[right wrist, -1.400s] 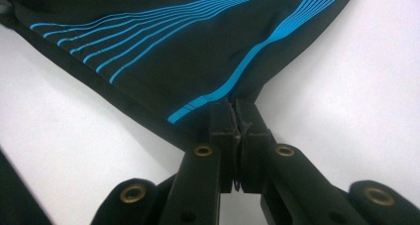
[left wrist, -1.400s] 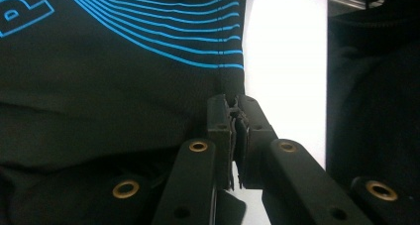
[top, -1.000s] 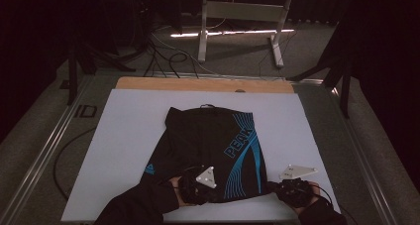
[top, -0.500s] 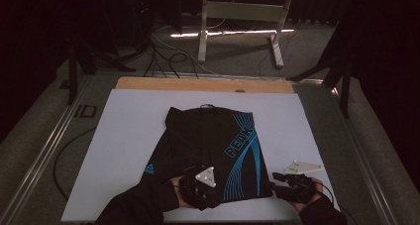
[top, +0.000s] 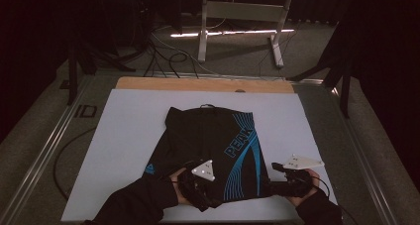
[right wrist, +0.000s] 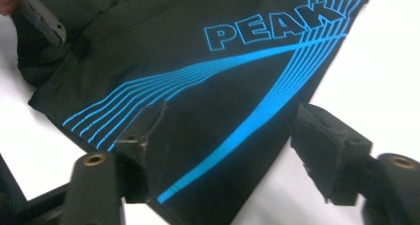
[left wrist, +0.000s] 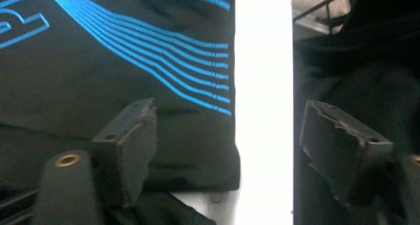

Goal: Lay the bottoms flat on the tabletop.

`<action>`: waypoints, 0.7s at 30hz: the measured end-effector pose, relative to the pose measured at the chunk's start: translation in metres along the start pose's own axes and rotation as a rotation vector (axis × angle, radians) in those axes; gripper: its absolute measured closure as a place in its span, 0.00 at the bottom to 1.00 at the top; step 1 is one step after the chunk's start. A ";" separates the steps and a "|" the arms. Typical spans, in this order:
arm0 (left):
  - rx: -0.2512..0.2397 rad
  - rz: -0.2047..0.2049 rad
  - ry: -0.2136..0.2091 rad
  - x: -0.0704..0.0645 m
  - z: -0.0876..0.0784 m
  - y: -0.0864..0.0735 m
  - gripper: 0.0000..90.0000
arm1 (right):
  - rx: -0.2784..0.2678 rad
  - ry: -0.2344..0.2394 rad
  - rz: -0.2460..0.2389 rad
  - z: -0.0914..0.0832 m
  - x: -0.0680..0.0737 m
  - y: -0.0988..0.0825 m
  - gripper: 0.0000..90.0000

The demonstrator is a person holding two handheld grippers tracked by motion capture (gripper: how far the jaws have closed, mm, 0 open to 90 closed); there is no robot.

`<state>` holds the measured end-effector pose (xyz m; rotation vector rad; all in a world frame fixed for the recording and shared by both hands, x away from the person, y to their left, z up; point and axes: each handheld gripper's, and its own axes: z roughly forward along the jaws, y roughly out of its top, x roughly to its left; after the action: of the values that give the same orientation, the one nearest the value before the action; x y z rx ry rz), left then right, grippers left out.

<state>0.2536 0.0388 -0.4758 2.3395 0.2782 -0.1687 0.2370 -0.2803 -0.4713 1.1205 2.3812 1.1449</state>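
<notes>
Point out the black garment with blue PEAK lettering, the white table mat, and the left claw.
Black garment with blue PEAK lettering (top: 208, 140): high view, plain middle panel.
White table mat (top: 129, 131): high view, bare left part.
Left claw (left wrist: 228, 150): left gripper view, midway between its open jaws.

Dim high view; gripper views glare white, blurred.

The black garment (top: 213, 145) is thin, smooth cloth, matt, with slightly glossy blue print. It lies on a smooth matt white sheet (top: 129, 136). At twelve o'clock a bare wooden board edge (top: 198, 84) shows. The gripper pads (right wrist: 327, 145) look rough and worn.
</notes>
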 end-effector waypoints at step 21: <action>-0.089 -0.042 0.070 0.014 -0.040 0.003 0.03 | -0.062 0.041 -0.050 0.022 -0.006 0.032 0.14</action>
<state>0.2698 0.0673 -0.4485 2.2549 0.3618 -0.0924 0.2700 -0.2604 -0.4616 1.0220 2.3724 1.2275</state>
